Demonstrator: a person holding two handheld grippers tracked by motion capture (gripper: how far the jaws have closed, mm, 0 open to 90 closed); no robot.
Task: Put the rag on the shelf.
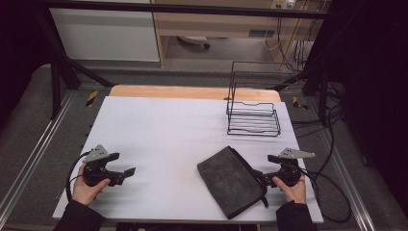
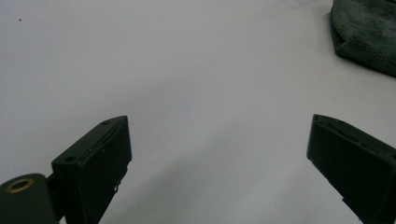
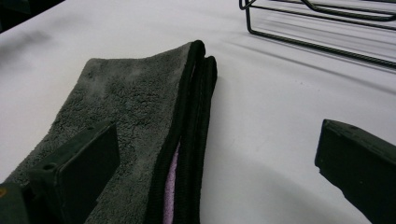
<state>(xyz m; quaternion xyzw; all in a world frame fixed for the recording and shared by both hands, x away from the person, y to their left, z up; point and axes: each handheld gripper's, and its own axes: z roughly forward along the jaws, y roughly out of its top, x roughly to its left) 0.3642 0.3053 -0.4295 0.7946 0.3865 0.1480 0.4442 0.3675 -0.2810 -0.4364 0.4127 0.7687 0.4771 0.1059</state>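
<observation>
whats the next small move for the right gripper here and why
Probably ease the right gripper forward and close on the folded grey towel: its fingers are open, the towel's black-trimmed edge lies between them, and nothing is held yet.

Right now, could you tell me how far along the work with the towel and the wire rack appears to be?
Early, as far as I can tell. Done: the grey towel lies folded flat on the white table. In hand: nothing; the left hand-held gripper is open over bare table, and the right hand-held gripper is open beside the towel's edge, one jaw over it. Left: the wire rack stands empty, so any transfer hasn't begun.
</observation>
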